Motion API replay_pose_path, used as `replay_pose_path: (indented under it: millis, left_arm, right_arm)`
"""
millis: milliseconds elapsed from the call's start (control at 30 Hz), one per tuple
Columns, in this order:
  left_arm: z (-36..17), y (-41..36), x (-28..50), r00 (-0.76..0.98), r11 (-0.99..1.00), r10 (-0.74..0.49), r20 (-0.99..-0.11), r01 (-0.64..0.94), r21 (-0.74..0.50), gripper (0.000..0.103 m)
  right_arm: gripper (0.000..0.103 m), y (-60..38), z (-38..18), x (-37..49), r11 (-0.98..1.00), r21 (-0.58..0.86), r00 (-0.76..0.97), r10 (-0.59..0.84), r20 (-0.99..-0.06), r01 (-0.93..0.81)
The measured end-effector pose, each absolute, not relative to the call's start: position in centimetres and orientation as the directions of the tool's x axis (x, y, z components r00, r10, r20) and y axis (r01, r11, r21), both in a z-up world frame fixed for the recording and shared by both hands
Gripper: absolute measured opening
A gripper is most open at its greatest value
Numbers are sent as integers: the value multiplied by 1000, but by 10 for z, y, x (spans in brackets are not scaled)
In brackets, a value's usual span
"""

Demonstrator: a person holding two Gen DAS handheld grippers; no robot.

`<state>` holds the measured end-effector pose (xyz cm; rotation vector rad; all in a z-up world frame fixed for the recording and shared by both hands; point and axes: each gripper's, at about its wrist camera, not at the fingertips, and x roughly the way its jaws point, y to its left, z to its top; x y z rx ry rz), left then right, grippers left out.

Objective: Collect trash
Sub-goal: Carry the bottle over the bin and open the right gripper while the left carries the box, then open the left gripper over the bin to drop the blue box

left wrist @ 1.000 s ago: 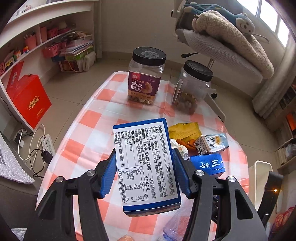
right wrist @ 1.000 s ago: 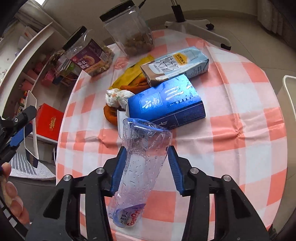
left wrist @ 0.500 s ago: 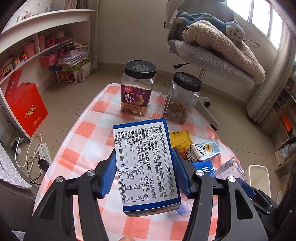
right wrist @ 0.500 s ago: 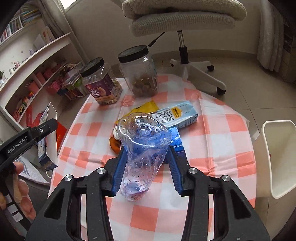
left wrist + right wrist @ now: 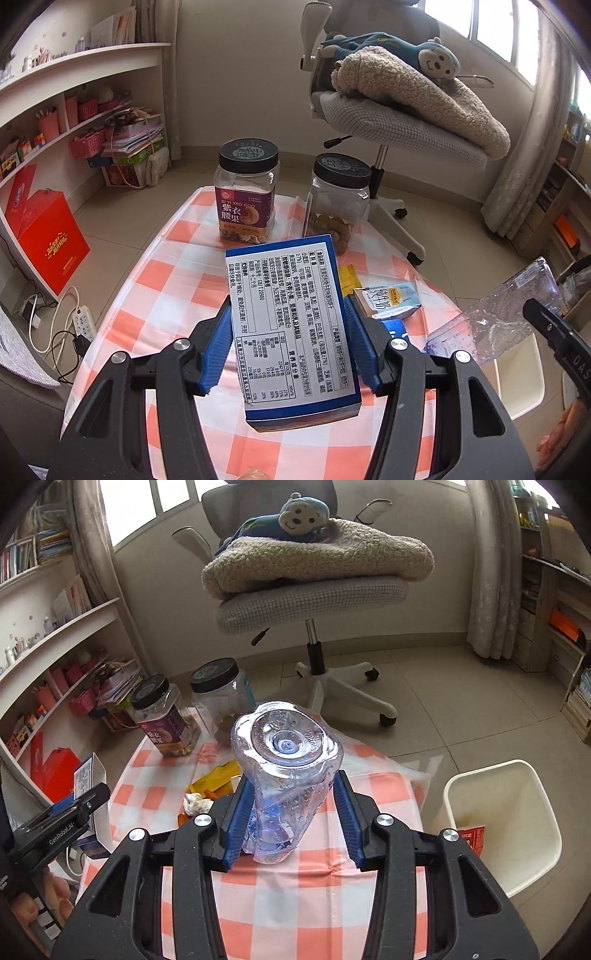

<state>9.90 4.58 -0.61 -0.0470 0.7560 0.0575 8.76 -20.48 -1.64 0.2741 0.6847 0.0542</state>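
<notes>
Crumpled clear plastic fills the right gripper (image 5: pixel 291 821): its blue pads are closed partway on a squashed water bottle (image 5: pixel 286 771), base toward the camera, lifted clear of the checked tablecloth (image 5: pixel 295 897); the white bin (image 5: pixel 506 823) stands on the floor off to the right of these tongs and lower, a red wrapper already inside; the left gripper (image 5: pixel 291 349) is likewise closed on a blue carton (image 5: pixel 291 328), printed label up, held above the cloth, with a milk carton (image 5: pixel 388 302) and a yellow wrapper (image 5: pixel 349 278) lying beyond and right of its fingers, and two lidded jars further ahead. The likeliest slip, I judge, is the bottle: thin, wet-looking and tapering, it could squirt out of the pads during the swing to the bin; both loads converging on one opening could also knock together, or the carton catch the rim and fall to the floor.
</notes>
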Motion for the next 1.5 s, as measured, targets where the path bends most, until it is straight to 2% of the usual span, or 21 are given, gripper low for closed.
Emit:
replay_pose_path:
  millis: [267, 500, 767, 867, 900, 933, 1100, 1267, 1500]
  left_arm:
    - [-16, 21, 98, 722, 1000, 20, -692, -28, -1, 57]
    - [-26, -5, 96, 705, 999, -26, -708, 37, 0, 57]
    - [-34, -60, 96, 687, 991, -99, -720, 135, -6, 57]
    - [-38, -90, 98, 670, 983, -139, -730, 180, -22, 57]
    - [-39, -101, 99, 661, 980, -160, -733, 196, -37, 57]
    - [-39, -112, 100, 652, 976, -181, -736, 212, -52, 57]
    - [-35, -178, 98, 627, 949, -256, -736, 306, -70, 57]
    - [-33, -243, 95, 590, 917, -312, -745, 392, -74, 57]
    - [-35, -311, 93, 553, 880, -356, -753, 469, -72, 57]
  right_arm:
    - [41, -264, -5, 74, 949, 269, 809, 26, -587, 164]
    - [41, -323, -4, 60, 926, 216, 805, -134, -577, 309]
    - [43, -400, -23, 51, 858, 177, 713, -267, -648, 482]
    - [58, -424, -29, 42, 818, 182, 680, -305, -667, 545]
    - [70, -433, -30, 38, 805, 181, 669, -319, -671, 565]
    - [75, -439, -30, 34, 791, 183, 662, -333, -671, 584]
    - [83, -476, -30, 8, 716, 245, 646, -360, -673, 654]
    - [84, -508, -32, -14, 657, 328, 652, -333, -681, 678]
    - [86, -530, -26, -41, 614, 370, 660, -350, -665, 697]
